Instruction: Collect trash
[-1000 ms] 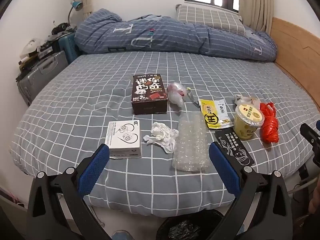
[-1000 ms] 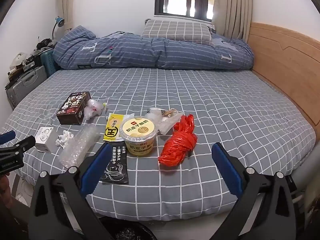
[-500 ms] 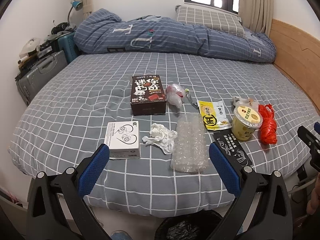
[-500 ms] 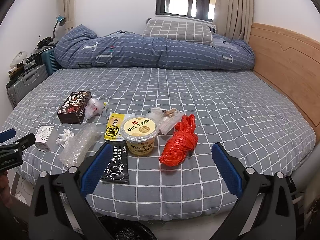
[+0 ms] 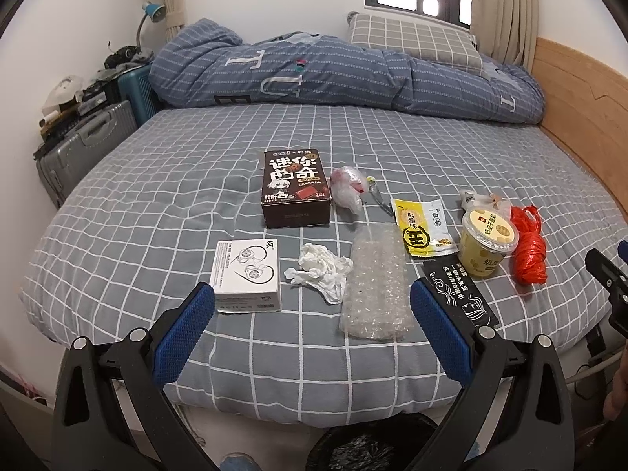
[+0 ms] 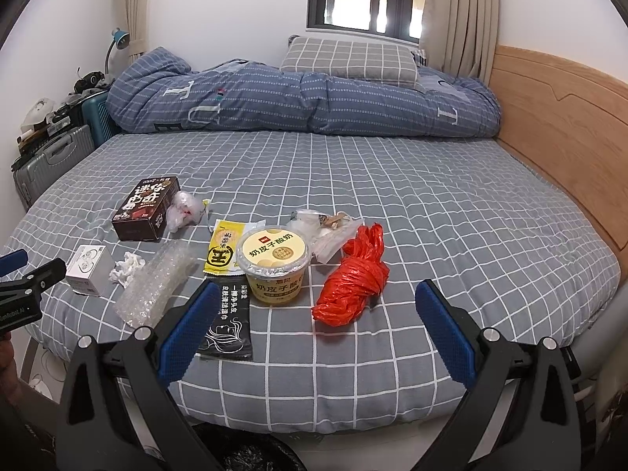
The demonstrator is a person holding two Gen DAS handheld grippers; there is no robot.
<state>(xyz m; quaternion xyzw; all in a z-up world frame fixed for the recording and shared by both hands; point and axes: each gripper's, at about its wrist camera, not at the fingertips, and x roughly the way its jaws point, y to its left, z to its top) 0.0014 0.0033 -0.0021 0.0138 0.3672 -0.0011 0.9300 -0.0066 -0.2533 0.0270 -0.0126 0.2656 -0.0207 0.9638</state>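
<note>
Grey checked bed (image 5: 157, 212) strewn with trash; both grippers spread wide, holding nothing.

Left gripper (image 5: 312, 325) faces the glossy white box (image 5: 247, 274), crumpled tissue (image 5: 320, 269) and bubble wrap (image 5: 376, 282); only the right gripper's (image 6: 318, 314) view shows the yogurt cup's (image 6: 274, 267) round lid and knotted red bag (image 6: 355, 278) up close.

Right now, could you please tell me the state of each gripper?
Left gripper: open, holding nothing.
Right gripper: open, holding nothing.
</note>
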